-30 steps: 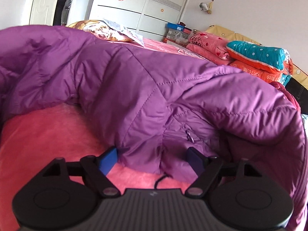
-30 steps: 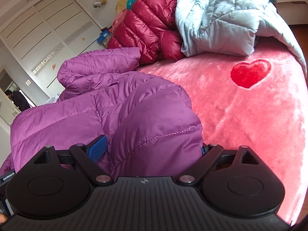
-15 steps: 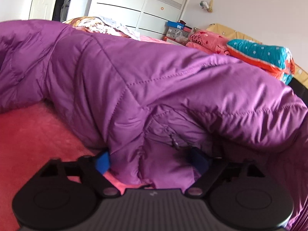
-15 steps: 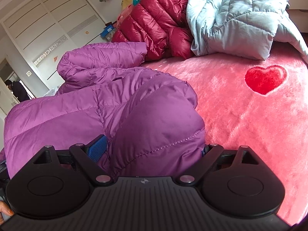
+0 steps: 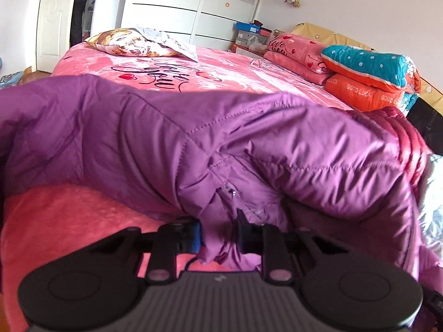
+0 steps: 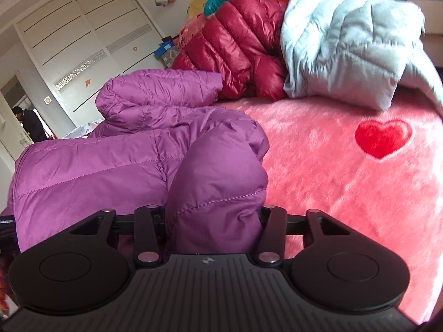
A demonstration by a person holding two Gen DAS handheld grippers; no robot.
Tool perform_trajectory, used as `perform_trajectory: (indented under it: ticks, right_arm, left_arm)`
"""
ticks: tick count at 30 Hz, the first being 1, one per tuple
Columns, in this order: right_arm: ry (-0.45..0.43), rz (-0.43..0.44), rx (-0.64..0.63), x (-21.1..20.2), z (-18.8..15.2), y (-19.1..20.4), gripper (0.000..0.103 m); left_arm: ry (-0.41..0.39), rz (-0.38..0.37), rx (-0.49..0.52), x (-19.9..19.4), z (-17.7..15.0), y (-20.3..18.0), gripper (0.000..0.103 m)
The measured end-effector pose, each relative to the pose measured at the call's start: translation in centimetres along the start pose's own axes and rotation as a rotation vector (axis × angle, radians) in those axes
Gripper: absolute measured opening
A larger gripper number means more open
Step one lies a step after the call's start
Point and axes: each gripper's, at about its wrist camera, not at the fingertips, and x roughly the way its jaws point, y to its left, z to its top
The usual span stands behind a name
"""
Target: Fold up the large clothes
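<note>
Purple jacket [image 5: 171, 144] lies across the near part of a bed [image 5: 238, 74] covered in a pink blanket with red hearts and script lettering.

Left gripper [image 5: 218, 235]: jaws narrow and closing, a fold of the jacket's hem pinched between the blue pads, just below a small zipper pull. Jacket bulk rises beyond the gripper and spreads to both sides of the view. Bare pink blanket shows to the left of the pinched fold.

Right gripper [image 6: 213, 221]: jaws at a middling width and closing, a thick puffed part of the jacket [image 6: 116, 166] filling the gap between the fingers; fabric bulges up and over them, hiding the pads. A sleeve lies folded behind.

Beyond the jacket, in the right view: a red jacket [image 6: 238, 47] and a pale blue jacket [image 6: 346, 44], heaped side by side and touching. A red heart [image 6: 383, 137] shows on the blanket to the right.

Far side of the bed, left view: a printed pillow [image 5: 127, 43] near the head, stacked folded quilts [image 5: 365, 77] at the right edge. White wardrobe [image 5: 180, 5] behind. A person in dark clothes [image 6: 30, 123] stands in the doorway.
</note>
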Motion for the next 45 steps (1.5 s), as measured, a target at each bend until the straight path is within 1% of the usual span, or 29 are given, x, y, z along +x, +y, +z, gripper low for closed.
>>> perform_trajectory:
  ticks: [3, 8, 11, 14, 16, 18, 21, 23, 25, 27, 28, 30, 32, 35, 37, 40, 41, 43, 45]
  right_arm:
    - [-0.038, -0.024, -0.01, -0.9, 0.4, -0.1, 0.046]
    - [-0.103, -0.02, 0.013, -2.7, 1.3, -0.9, 0.044]
    - [-0.143, 0.039, 0.09, -3.8, 2.0, -2.0, 0.044]
    - [-0.161, 0.091, 0.176, -4.6, 2.5, -3.4, 0.044]
    - [-0.159, 0.092, 0.226, -4.6, 2.5, -4.2, 0.044]
    - [-0.148, 0.063, 0.249, -4.2, 2.4, -4.8, 0.044]
    - [-0.14, 0.017, 0.227, -4.1, 2.2, -4.7, 0.044]
    - [-0.143, 0.004, 0.204, -3.7, 2.2, -4.2, 0.044]
    - [-0.142, -0.006, 0.191, -3.4, 2.3, -4.1, 0.044]
    - [-0.138, -0.014, 0.186, -3.3, 2.3, -4.1, 0.044]
    - [-0.135, -0.016, 0.191, -3.1, 2.4, -4.2, 0.044]
    - [-0.13, -0.019, 0.199, -2.7, 2.5, -4.4, 0.044]
    - [-0.127, -0.021, 0.204, -2.3, 2.7, -4.5, 0.044]
    - [-0.119, -0.025, 0.204, -1.9, 2.7, -4.5, 0.044]
    - [-0.111, -0.027, 0.207, -1.7, 2.7, -4.7, 0.044]
    - [-0.101, -0.029, 0.211, -1.3, 2.7, -4.9, 0.046]
    - [-0.097, -0.031, 0.211, -1.2, 2.7, -5.0, 0.046]
    - [-0.089, -0.034, 0.213, -0.9, 2.8, -5.1, 0.047]
    - [-0.081, -0.032, 0.217, -0.6, 2.9, -5.3, 0.05]
  left_arm:
    - [0.008, -0.014, 0.0, -2.0, 0.4, 0.6, 0.018]
    - [0.01, -0.031, 0.033, -6.7, 1.6, 1.2, 0.015]
    - [0.008, -0.043, 0.03, -9.7, 2.3, 2.0, 0.014]
    - [-0.001, -0.049, 0.02, -11.9, 2.5, 2.8, 0.009]
    - [-0.005, -0.05, 0.023, -12.3, 2.5, 3.4, 0.007]
    - [0.007, -0.038, 0.033, -12.0, 2.1, 3.8, 0.007]
    - [0.056, -0.041, 0.017, -11.4, 0.7, 4.5, 0.008]
    - [0.061, -0.051, 0.024, -11.7, -0.6, 4.6, 0.009]
    - [0.065, -0.058, 0.028, -12.1, -1.9, 4.9, 0.012]
    - [0.077, -0.071, 0.026, -12.6, -3.3, 5.2, 0.021]
    - [0.09, -0.084, 0.025, -12.9, -4.0, 5.3, 0.024]
    - [0.13, -0.112, 0.027, -12.7, -5.7, 5.3, 0.033]
    - [0.164, -0.142, 0.025, -11.9, -7.1, 5.0, 0.039]
    - [0.176, -0.176, 0.007, -9.6, -8.4, 4.2, 0.041]
    - [0.144, -0.202, 0.003, -7.9, -8.8, 3.3, 0.045]
    - [0.05, -0.227, 0.041, -5.7, -8.7, 1.7, 0.055]
    - [0.02, -0.226, 0.061, -5.0, -8.5, 1.2, 0.061]
    - [-0.022, -0.214, 0.082, -3.6, -8.1, 0.3, 0.062]
    - [-0.049, -0.203, 0.082, -2.5, -7.8, -0.2, 0.062]
